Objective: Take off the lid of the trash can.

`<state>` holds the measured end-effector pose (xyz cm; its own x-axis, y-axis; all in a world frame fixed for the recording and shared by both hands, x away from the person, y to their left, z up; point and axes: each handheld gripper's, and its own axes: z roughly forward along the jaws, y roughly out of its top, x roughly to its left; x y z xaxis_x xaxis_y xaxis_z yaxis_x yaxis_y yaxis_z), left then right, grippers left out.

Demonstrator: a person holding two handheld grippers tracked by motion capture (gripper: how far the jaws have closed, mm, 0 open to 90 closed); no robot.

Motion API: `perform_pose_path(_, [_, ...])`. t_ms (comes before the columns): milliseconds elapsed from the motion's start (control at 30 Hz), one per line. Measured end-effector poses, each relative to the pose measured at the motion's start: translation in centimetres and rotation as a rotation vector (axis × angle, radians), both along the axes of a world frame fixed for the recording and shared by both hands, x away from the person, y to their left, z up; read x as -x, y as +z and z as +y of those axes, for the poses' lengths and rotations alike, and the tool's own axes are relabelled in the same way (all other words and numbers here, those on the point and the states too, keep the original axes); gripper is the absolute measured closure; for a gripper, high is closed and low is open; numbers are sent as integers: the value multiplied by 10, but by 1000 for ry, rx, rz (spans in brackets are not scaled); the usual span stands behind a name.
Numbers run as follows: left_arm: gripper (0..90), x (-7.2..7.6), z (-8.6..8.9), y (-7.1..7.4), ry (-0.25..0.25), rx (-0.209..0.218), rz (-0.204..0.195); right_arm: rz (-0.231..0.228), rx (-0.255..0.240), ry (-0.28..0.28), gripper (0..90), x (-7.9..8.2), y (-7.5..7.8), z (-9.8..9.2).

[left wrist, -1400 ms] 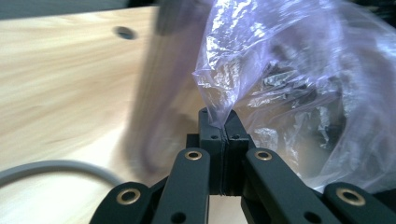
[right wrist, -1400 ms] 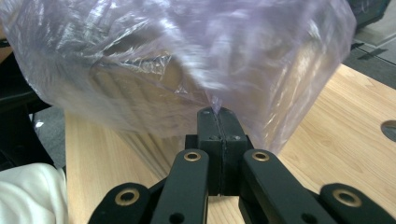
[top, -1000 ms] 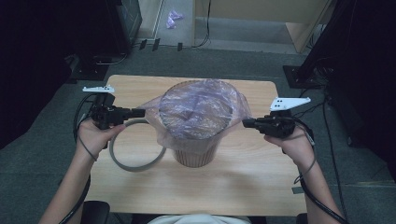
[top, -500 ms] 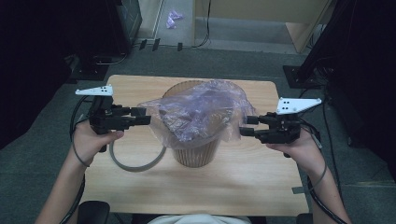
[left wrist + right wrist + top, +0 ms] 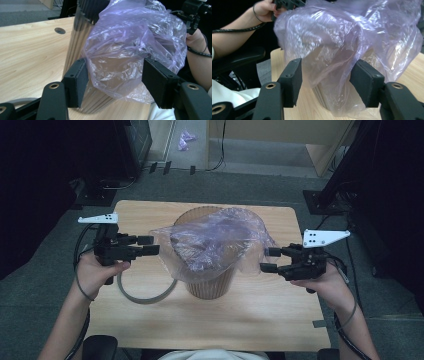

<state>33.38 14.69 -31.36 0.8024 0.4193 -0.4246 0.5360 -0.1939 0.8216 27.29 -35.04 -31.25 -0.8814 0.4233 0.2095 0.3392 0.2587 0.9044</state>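
A ribbed brown bin (image 5: 210, 282) stands mid-table with a thin purple plastic bag (image 5: 215, 240) draped loosely over its top. My left gripper (image 5: 150, 245) hovers at the bag's left edge; its jaws have just been opening and stand open. In the left gripper view the bag (image 5: 130, 50) hangs slack just beyond the pads and is not pinched, against the bin (image 5: 77, 32). My right gripper (image 5: 268, 260) is at the bag's right edge, its jaws also just opening, open. The bag (image 5: 342, 37) bulges ahead of its pads and touches neither.
A grey hoop (image 5: 145, 297) lies on the wooden table (image 5: 280, 320) left of the bin. A cable hole (image 5: 60, 30) sits in the tabletop. Dark equipment stands around the table, and a purple scrap (image 5: 186, 136) lies on the far floor.
Both grippers went from shut on the bag's edges to open and drew slightly outward and up. The released bag has sagged over the bin.
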Motion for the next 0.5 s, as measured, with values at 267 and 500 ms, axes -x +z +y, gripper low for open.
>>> perform_pose_path(267, [365, -5, -1, 9, 35, -1, -25, 18, 61, -66, 403, -2, -7, -4])
perform_pose_path(500, [395, -19, -9, 2, 52, -25, -13, -2, 51, -42, 413, -3, -3, 1])
